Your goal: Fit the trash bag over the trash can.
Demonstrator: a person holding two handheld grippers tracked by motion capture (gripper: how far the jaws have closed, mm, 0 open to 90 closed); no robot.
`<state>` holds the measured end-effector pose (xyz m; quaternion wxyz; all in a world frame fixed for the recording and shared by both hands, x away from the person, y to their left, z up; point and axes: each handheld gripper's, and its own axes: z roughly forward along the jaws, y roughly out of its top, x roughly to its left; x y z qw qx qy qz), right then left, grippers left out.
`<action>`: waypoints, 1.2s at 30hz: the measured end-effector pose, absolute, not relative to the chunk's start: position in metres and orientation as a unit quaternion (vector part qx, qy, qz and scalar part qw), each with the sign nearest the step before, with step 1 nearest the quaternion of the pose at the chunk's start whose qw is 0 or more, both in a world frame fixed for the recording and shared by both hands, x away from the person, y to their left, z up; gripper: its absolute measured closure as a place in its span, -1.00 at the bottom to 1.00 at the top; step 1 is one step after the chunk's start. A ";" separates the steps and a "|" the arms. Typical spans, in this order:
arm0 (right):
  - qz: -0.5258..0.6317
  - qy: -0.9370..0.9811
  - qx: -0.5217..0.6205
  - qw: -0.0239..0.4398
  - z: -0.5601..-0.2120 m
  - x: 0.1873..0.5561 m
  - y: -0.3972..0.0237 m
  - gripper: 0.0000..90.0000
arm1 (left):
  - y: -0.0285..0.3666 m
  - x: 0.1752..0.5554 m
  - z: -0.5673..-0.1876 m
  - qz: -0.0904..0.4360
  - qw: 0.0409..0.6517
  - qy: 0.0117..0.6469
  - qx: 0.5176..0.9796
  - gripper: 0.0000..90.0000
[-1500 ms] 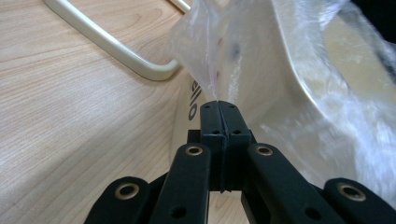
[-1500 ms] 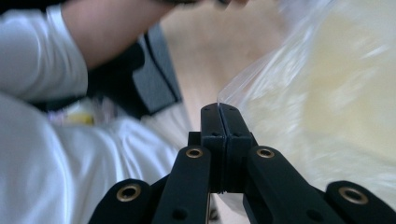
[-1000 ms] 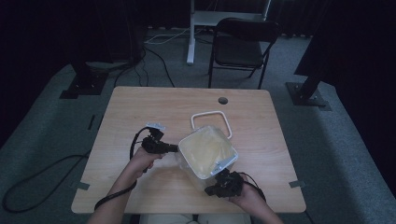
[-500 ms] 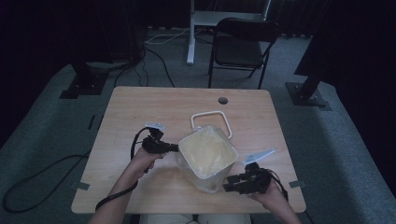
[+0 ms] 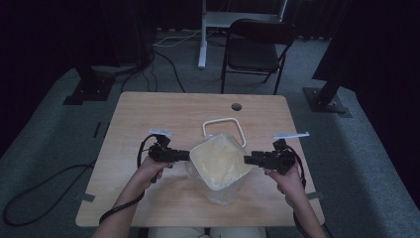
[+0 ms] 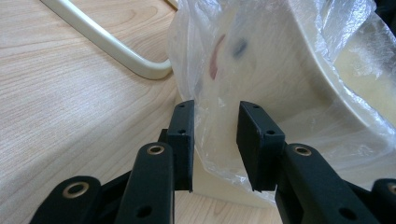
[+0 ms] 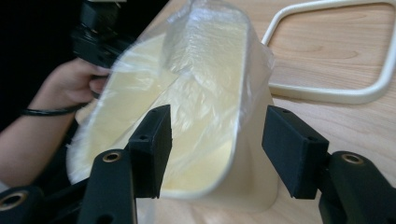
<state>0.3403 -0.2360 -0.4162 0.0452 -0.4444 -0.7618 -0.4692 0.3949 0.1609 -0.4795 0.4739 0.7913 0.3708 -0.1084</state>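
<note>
Fingers first: on the left gripper point(image 5: 185, 155) we are seeing both black pads standing a little apart, with the loose film of the plastic bag point(image 6: 224, 112) lying between them and no firm pinch evident; these jaws have just been opening. On the right gripper point(image 5: 247, 159) we are finding the fingers point(image 7: 152, 142) spread wide, straddling the bin's right rim without pressing on it; these jaws too have just been opening.

Items, largest to smallest:

1. Wooden table point(image 5: 148, 114). We are working near the middle of its near half.
2. Cream plastic bin point(image 5: 218, 161), small, square-mouthed, tapering to a narrower base. It is sitting between the two grippers, tilted, with its mouth facing up toward the high camera. A red and a blue mark are showing faintly on its wall point(image 6: 261, 60) through the film.
3. Clear plastic bag, thin and crinkled, lining the bin and draping over the rim and down the outside; some slack is bunching at the near side.
4. Cream rectangular rim ring point(image 5: 224, 130), lying flat on the table just beyond the bin, apart from it.

Risks we are noting:
- With neither gripper clamping, the tilted bin may rock or tip, since nothing is steadying it.
- The liner may be slipping back into the bin, because the left pads are not pressing on the film.
- A hard re-grip may be tearing the thin film or dragging the light bin across the table.
</note>
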 end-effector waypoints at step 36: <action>-0.383 -0.779 -0.496 0.014 -0.473 0.354 -0.232 1.00 | 0.132 0.391 -0.490 -0.073 0.425 0.357 0.829 1.00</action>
